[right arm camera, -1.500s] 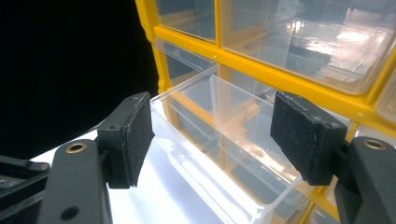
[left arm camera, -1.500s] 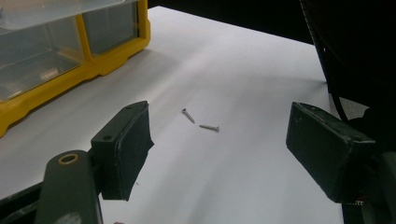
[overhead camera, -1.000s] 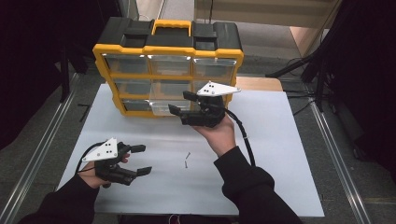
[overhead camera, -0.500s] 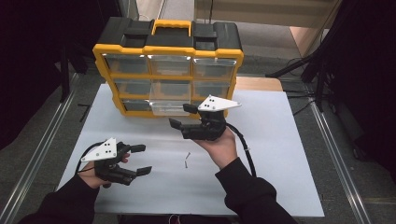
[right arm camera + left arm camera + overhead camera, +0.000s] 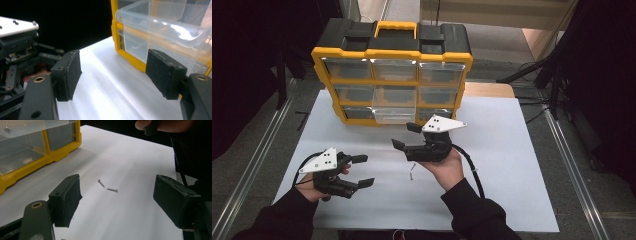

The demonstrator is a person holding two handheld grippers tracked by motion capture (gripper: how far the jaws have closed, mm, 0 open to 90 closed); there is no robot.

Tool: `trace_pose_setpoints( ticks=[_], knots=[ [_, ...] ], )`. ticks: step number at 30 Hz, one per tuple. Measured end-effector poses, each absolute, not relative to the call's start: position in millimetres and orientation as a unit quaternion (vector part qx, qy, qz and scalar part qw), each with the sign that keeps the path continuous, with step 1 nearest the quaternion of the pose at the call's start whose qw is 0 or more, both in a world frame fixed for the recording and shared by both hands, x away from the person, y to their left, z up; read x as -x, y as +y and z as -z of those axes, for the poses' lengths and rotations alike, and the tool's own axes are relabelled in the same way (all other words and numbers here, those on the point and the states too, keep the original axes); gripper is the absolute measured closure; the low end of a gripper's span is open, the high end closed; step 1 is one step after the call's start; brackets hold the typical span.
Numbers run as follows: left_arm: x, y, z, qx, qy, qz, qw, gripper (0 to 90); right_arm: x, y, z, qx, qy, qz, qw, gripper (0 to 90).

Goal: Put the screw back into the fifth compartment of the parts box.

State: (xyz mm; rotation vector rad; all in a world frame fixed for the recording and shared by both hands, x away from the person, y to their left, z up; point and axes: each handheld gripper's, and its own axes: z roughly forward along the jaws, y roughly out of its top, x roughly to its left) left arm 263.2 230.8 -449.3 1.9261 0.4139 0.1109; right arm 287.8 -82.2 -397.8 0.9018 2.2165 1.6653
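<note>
Two small metal screws (image 5: 412,171) lie loose on the white worktop (image 5: 512,165), one at (image 5: 101,183) and one at (image 5: 112,190) in the left gripper view, close to each other, tips angled apart. In the high view they sit at about 7 o'clock from your right gripper (image 5: 404,136) and 3 o'clock from your left gripper (image 5: 363,170).

Handling: light, stiff, smooth metal, and they will roll or skid if nudged. They lie flat, so there is little to bite on. Take one at a time across the shank near the middle, fingers coming straight down with pads (image 5: 71,195) on either side. Expect it to flick out if you close off-centre.

The yellow organizer case (image 5: 392,75) stands at 12 o'clock on the worktop, with one clear drawer (image 5: 394,114) in the bottom row pulled out; it looks like the likely place for the screws.

Fingers: the left gripper is wide open and empty, with the screws ahead of the gap, not between the pads. The right gripper is also well open, holding nothing, pointing toward the left gripper with the drawer just beside one pad (image 5: 163,72).

Against the earlier frames: your right hand has come down and away from the case front toward the screws. The left hand has stayed put. Screws and drawer are unchanged.
</note>
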Motion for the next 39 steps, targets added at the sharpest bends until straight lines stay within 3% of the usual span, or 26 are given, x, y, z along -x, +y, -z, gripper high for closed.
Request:
trace_pose_setpoints(
  ticks=[13, 39],
  knots=[
    [-263, 231, 449, -0.815, 0.173, -0.046, 0.552, 21.8, -276, -84, 430, -0.3, 0.752, -0.579, 0.091, 30.0],
    [-262, 231, 448, -0.814, 0.17, -0.048, 0.554, 21.8, -245, -95, 477, -0.301, 0.754, -0.576, 0.091, 30.2]
  ],
)
